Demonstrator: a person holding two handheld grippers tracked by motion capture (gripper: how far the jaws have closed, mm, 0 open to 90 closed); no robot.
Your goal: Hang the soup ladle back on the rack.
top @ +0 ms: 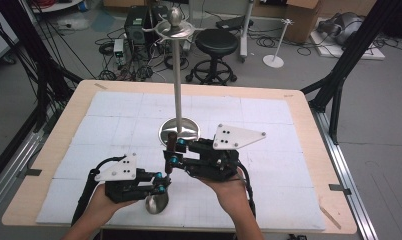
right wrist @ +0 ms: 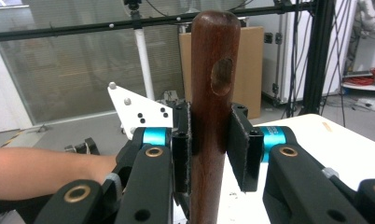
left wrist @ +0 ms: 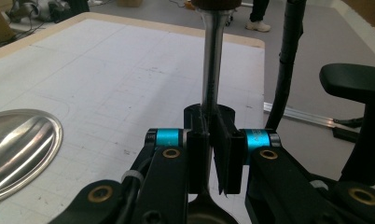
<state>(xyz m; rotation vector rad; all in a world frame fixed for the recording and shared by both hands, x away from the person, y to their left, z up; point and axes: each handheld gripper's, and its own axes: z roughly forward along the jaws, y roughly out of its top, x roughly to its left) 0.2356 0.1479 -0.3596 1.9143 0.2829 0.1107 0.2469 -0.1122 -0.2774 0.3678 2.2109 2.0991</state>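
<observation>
Ladle low over table front, between your hands. Left gripper pinches its steel shank; right gripper pinches wooden handle end. Step: two-handed hold. Next, I'd judge: release left, hang on stand.

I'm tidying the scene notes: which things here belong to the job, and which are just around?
In use: steel ladle with brown wooden handle, left gripper, right gripper, tall steel rack with round base.
Lying about: black round stool, small white stand.
</observation>
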